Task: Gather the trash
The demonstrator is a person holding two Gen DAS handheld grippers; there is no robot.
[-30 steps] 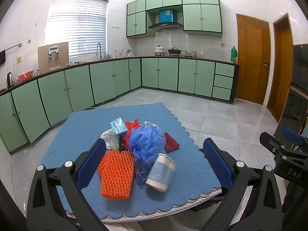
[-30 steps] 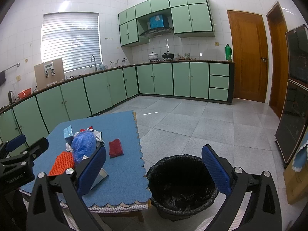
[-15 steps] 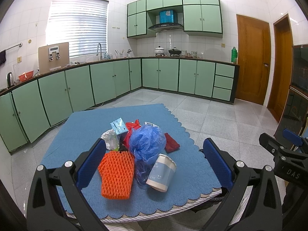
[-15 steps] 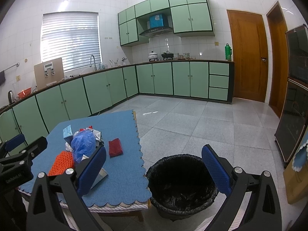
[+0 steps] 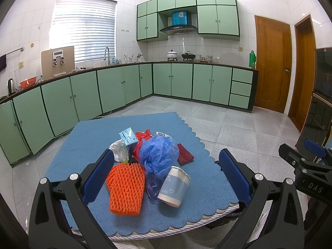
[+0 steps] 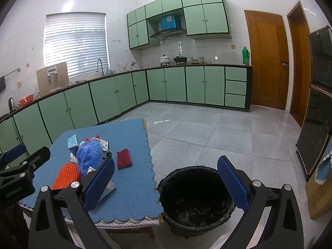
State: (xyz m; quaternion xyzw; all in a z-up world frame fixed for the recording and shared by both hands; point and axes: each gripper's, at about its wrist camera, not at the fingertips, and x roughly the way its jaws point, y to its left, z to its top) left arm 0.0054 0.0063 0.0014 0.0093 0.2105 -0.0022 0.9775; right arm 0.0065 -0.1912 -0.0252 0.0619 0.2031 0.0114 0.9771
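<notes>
A heap of trash lies on the blue table mat (image 5: 83,145): an orange foam net (image 5: 126,188), a crumpled blue plastic bag (image 5: 158,152), a white paper cup (image 5: 173,185) on its side, a light-blue carton (image 5: 127,136), a red wrapper (image 5: 142,137), a white wrapper (image 5: 119,150) and a dark red pouch (image 5: 184,156). My left gripper (image 5: 166,178) hovers open just before the heap, holding nothing. My right gripper (image 6: 166,184) is open and empty above the near rim of the black-lined trash bin (image 6: 195,197), which stands on the floor right of the table.
Green cabinets (image 5: 182,81) line the walls to the left and back. Two wooden doors (image 5: 271,62) stand at the right, with a dark glass cabinet (image 6: 317,99) beside them. Grey tiled floor (image 6: 207,128) stretches beyond the table and bin.
</notes>
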